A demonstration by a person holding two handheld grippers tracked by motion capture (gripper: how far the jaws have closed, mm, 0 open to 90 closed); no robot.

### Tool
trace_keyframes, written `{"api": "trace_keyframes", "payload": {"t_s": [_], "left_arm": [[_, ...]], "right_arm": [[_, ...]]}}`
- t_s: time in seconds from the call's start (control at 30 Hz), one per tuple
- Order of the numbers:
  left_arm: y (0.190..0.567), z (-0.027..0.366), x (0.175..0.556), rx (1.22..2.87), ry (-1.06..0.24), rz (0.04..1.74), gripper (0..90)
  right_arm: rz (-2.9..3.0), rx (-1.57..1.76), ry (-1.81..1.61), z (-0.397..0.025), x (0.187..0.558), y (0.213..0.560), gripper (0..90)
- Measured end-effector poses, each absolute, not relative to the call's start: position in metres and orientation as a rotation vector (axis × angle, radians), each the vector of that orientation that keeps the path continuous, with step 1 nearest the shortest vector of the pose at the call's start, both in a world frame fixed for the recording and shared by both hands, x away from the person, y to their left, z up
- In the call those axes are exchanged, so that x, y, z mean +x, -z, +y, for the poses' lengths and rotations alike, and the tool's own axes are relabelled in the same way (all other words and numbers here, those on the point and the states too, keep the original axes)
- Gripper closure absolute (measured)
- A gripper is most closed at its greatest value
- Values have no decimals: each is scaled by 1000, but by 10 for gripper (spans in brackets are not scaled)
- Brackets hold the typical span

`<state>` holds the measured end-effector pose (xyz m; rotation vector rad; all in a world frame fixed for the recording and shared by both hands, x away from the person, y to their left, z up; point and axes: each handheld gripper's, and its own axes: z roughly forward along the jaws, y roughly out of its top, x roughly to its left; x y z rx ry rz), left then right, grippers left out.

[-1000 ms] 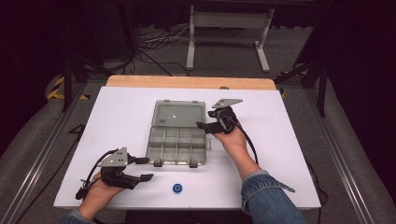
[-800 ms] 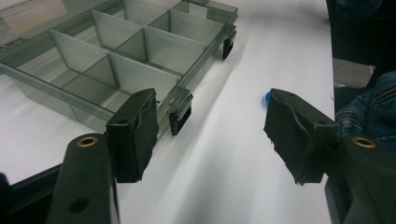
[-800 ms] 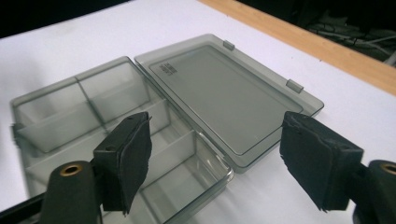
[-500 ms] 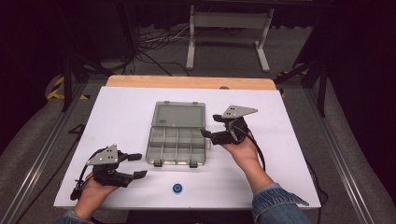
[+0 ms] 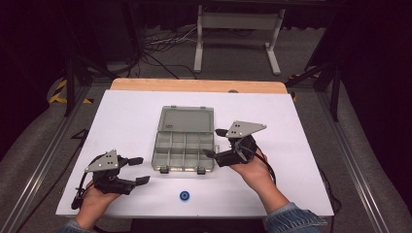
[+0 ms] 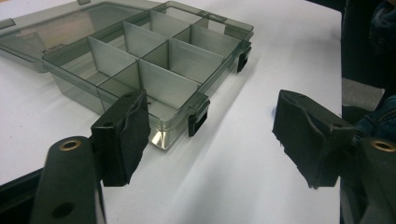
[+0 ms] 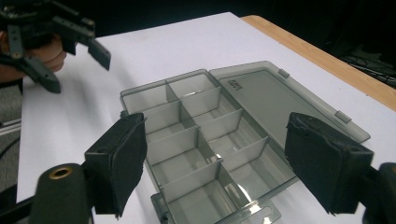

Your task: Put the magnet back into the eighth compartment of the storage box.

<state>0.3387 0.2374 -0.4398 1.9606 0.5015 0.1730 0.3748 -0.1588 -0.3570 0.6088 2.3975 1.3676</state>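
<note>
The right claw point(image 5: 217, 143) hangs with its jaws wide apart and nothing between them, just beside the right edge of the box point(image 5: 184, 150), pointing left across it; in the right gripper view the open tray point(image 7: 201, 154) lies straight ahead between the pads. The left claw point(image 5: 138, 170) is likewise spread and empty, low over the desk point(image 5: 291, 145) off the box's near left corner. The box sits mid-desk, its lid point(image 5: 189, 119) folded flat away from the person, its compartments bare as far as the pictures tell. A small blue disc point(image 5: 184, 195) lies on the desk in front of the box, between the two hands and apart from both. If the disc is what goes in, the left claw looks better placed: drop nearly straight down over it, pinch its rim lightly since it lies flat and may skid, and let the right claw steady the box wall without tipping the tray.
</note>
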Motion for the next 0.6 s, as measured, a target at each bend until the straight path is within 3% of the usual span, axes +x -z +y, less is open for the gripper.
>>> {"api": "trace_keyframes", "payload": {"t_s": [0.6], "left_arm": [[439,237,340,1936,-169,502,254]], "right_arm": [[2566,407,-1296,-112,348,351,159]]}}
